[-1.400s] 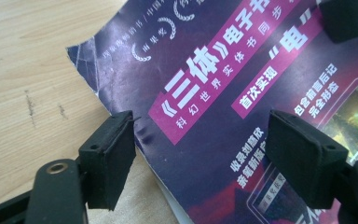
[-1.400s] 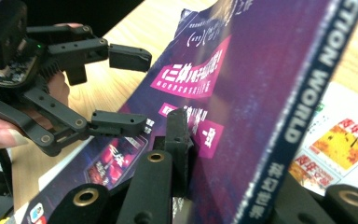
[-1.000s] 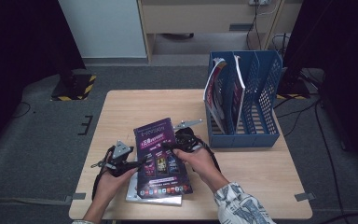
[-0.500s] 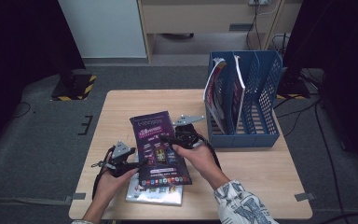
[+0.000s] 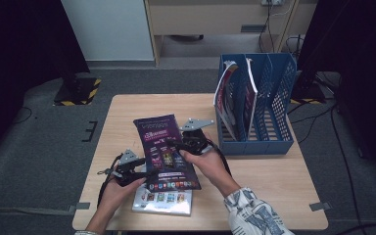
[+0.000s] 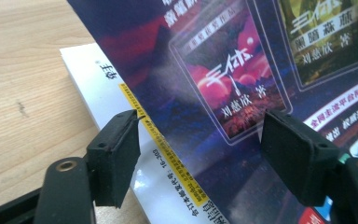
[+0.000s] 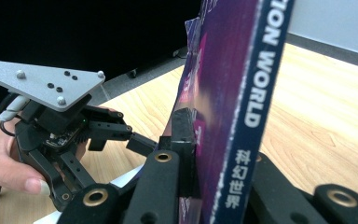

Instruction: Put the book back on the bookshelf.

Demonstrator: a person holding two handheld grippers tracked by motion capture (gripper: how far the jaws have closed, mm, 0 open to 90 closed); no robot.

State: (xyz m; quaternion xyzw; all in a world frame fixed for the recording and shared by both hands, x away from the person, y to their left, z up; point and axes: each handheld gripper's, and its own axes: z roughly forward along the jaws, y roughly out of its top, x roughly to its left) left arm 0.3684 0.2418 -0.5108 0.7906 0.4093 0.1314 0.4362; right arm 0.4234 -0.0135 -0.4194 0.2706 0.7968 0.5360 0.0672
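Purple science-fiction magazine (image 5: 165,152) raised off the light wooden table (image 5: 274,176), near-centre, tilted with its far edge highest; spine reading "WORLD" clamped between the jaws of the right gripper (image 5: 183,147), pressed flat on both sides as seen in the right gripper view (image 7: 223,116); right hand (image 5: 210,164) wrapped round that gripper just right of the magazine.

Left gripper (image 5: 144,172) at the magazine's near-left edge, in the left hand (image 5: 117,188); jaws standing apart, moderately wide, having just been closing a little; in the left gripper view, one pad just left of the cover's yellow-striped edge, the other over the printed cover (image 6: 242,74), neither visibly pressing on it; cover between them, not gripped.

Beneath and nearer, a second magazine with a white cover (image 5: 164,200) lying flat on the table, partly hidden under the raised one; its white margin also visible in the left gripper view (image 6: 121,126).

At the far right of the table, a blue slotted file rack (image 5: 274,98) standing upright; two magazines (image 5: 230,95) leaning in its left compartments; well apart from the held magazine.
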